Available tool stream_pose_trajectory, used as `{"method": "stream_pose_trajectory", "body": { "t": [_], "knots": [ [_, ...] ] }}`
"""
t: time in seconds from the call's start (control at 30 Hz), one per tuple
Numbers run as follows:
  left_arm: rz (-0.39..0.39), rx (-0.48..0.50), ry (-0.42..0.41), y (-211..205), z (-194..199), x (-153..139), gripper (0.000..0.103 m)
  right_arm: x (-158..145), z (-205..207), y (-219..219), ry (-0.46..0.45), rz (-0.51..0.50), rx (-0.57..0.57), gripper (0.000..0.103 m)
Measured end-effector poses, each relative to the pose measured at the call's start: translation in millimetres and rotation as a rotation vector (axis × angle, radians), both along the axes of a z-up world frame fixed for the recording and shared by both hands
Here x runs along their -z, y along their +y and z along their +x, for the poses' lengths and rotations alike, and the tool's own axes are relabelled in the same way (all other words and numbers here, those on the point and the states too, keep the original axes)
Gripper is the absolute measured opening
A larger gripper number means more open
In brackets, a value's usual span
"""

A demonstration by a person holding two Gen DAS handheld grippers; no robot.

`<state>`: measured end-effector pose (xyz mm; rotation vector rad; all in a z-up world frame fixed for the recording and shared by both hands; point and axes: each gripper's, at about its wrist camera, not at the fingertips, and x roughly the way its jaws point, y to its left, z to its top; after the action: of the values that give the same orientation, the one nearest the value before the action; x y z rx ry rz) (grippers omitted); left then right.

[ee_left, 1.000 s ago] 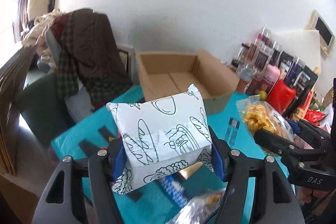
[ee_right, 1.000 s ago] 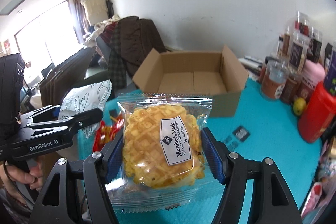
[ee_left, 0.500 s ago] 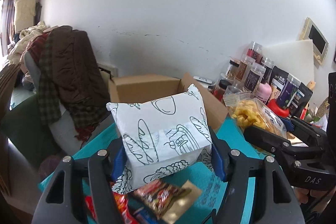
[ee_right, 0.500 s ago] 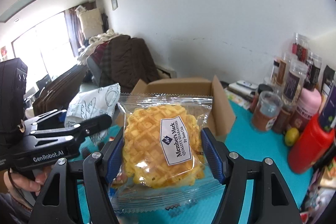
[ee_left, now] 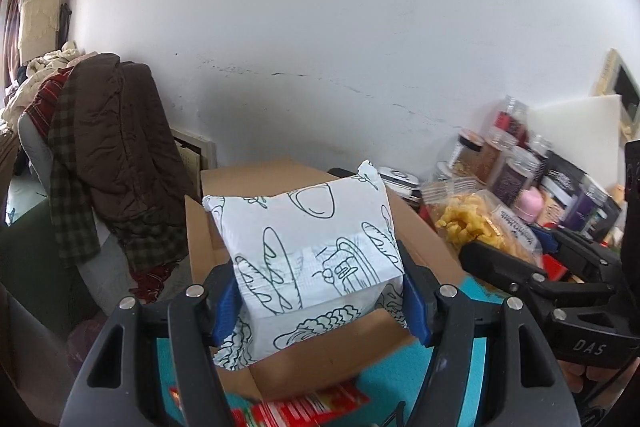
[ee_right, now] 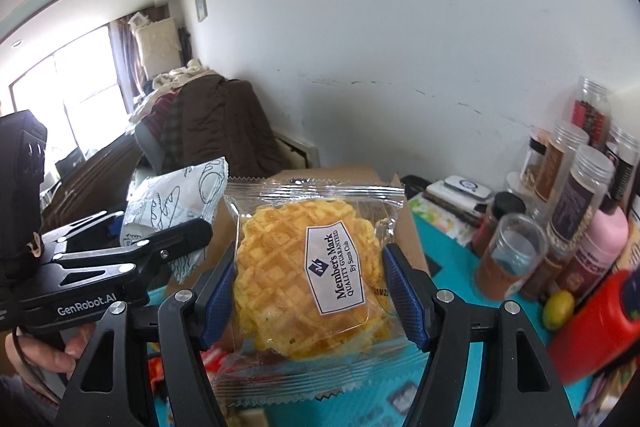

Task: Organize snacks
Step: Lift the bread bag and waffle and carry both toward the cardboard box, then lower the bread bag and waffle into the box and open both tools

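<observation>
My left gripper (ee_left: 320,301) is shut on a white bread packet with line drawings (ee_left: 312,255), held just above the near edge of an open cardboard box (ee_left: 420,227). My right gripper (ee_right: 312,291) is shut on a clear-wrapped waffle with a Member's Mark label (ee_right: 308,279), held in front of the same box (ee_right: 408,227). The right gripper and its waffle (ee_left: 480,227) show at the right of the left wrist view. The left gripper (ee_right: 168,239) and its packet (ee_right: 176,203) show at the left of the right wrist view.
Red snack packs (ee_left: 304,407) lie on the teal table (ee_right: 452,255) below the box. Jars and bottles (ee_right: 576,187), a red container (ee_right: 600,327) and a lemon (ee_right: 558,309) crowd the right side. A chair draped with clothes (ee_left: 108,155) stands left, by the white wall.
Both grippers have moved forward and closer to the cardboard box, still holding their packets. The box looms larger and its inside is now hidden behind the packets.
</observation>
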<state>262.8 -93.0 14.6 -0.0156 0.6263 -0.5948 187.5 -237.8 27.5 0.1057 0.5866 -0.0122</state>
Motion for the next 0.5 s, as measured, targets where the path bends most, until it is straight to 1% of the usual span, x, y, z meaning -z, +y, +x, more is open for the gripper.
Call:
{"method": "stream_pose_trajectory", "body": {
  "t": [0.17,0.27,0.5],
  "knots": [
    [0.013,-0.013,0.023,-11,36,8,0.066,4,37,-11,0.02,0.001,-0.003,0.069],
    [0.0,-0.02,0.049,-15,57,13,0.066,10,57,-16,0.042,0.013,-0.01,0.069],
    [0.061,-0.071,0.038,-28,84,24,0.066,23,97,-29,0.124,0.033,-0.015,0.069]
  ]
}}
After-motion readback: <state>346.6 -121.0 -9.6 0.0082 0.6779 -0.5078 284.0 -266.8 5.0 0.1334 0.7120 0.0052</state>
